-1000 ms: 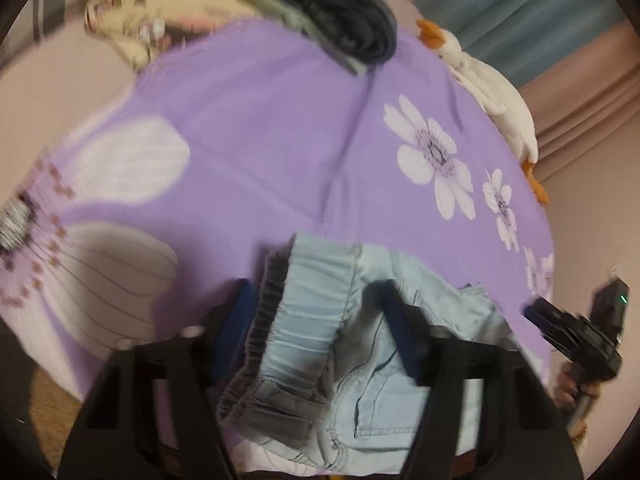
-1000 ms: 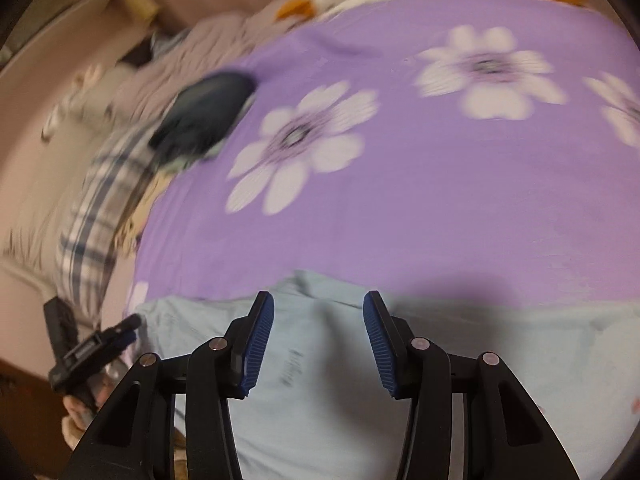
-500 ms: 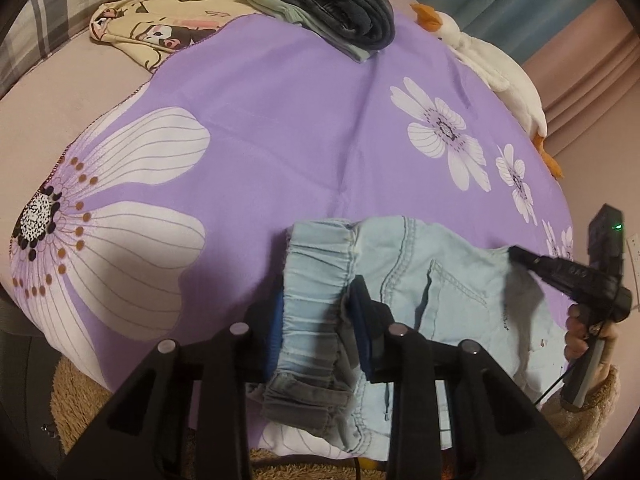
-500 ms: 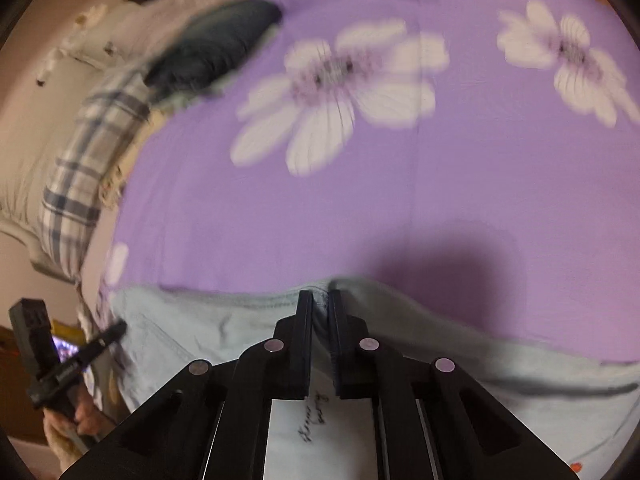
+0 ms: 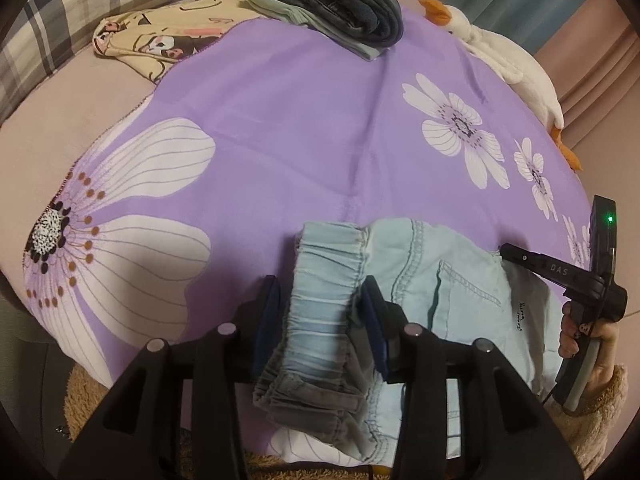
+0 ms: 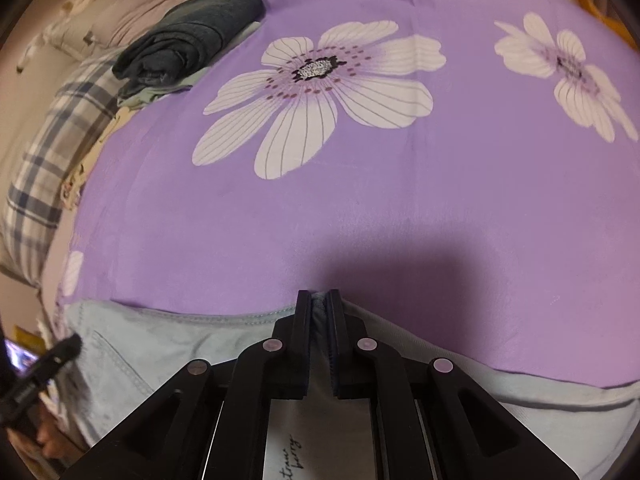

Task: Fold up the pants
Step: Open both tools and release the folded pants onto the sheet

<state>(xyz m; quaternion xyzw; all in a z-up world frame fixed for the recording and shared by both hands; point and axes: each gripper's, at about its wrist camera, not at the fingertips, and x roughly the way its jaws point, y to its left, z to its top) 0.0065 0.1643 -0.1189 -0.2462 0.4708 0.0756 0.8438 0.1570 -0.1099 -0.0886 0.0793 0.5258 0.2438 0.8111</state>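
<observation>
Left-wrist view shows the pale denim pants (image 5: 448,292) bunched, folding barely begun: left gripper (image 5: 320,316) opening astride the waistband (image 5: 324,280), right gripper (image 6: 319,308) pinching an edge.

Pants (image 5: 440,292) pale denim; bedspread (image 5: 300,120) smooth cloth.

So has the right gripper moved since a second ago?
Yes. The right gripper has come down and closed on the pants edge; against the big flower on the purple sheet, its view has shifted closer and lower.
</observation>
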